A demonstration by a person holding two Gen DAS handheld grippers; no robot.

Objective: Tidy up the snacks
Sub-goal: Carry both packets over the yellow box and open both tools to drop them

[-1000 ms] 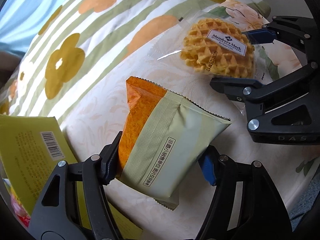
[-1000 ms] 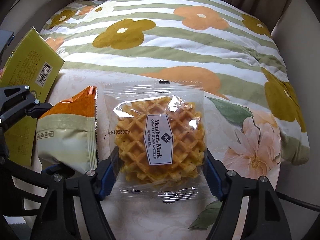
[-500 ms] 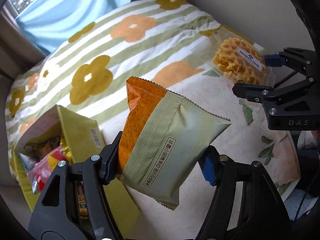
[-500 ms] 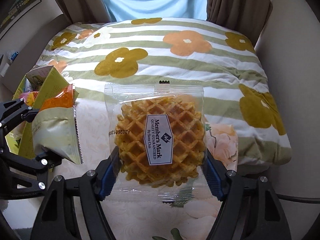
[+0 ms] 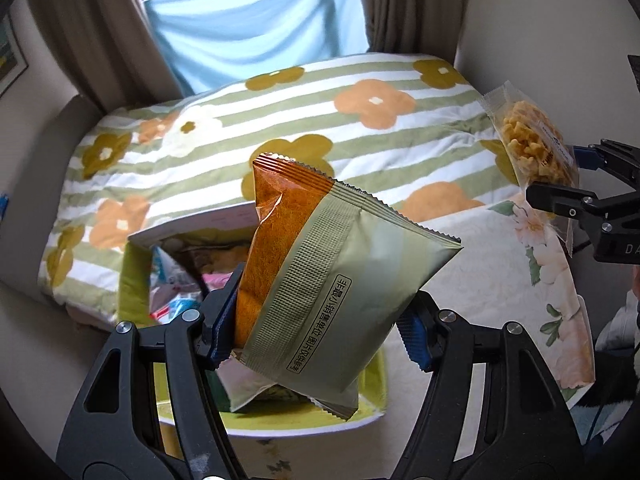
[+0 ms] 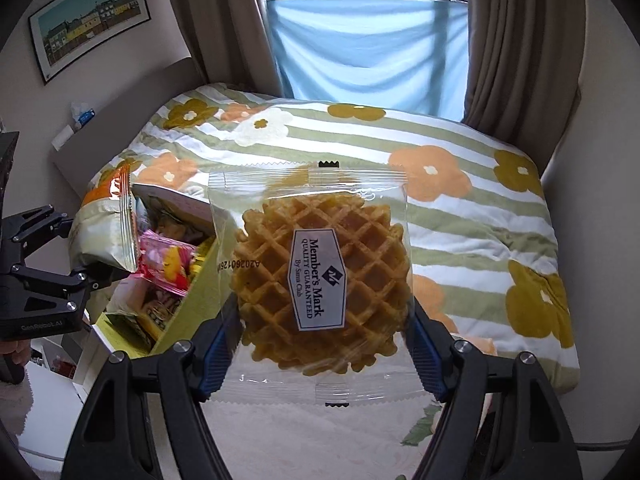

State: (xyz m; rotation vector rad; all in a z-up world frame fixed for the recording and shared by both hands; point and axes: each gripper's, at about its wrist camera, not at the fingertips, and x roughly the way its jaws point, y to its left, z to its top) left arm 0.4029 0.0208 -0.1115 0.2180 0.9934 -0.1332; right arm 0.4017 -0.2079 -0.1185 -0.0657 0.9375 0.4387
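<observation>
Snacks: two packets held in the air, one per tool, both over the bed.
Left gripper [image 5: 320, 332]: clamped on the orange-and-green snack pouch [image 5: 336, 280]; pouch sticks up ahead of the fingers, tilted, right above the open green box [image 5: 132, 276].
Right gripper [image 6: 320, 356]: clamped on the clear-wrapped waffle [image 6: 320, 288]; waffle stands ahead of the fingers, box down to the tool's left.
Box: already holds mixed packets, looks fairly full.
Risk 1: pouch released while tilted could catch the box flap or rim and slide onto the floral duvet [image 5: 360, 128].
Risk 2: waffle wrapper is slick film and the grip sits low on it, so it may slip or the waffle may crack if squeezed.
Left wrist only: pouch's printed back, box directly under it.
Right wrist only: pink candy packet [image 6: 168, 264] in the box, waffle label, framed picture [image 6: 90, 14] on the wall.
</observation>
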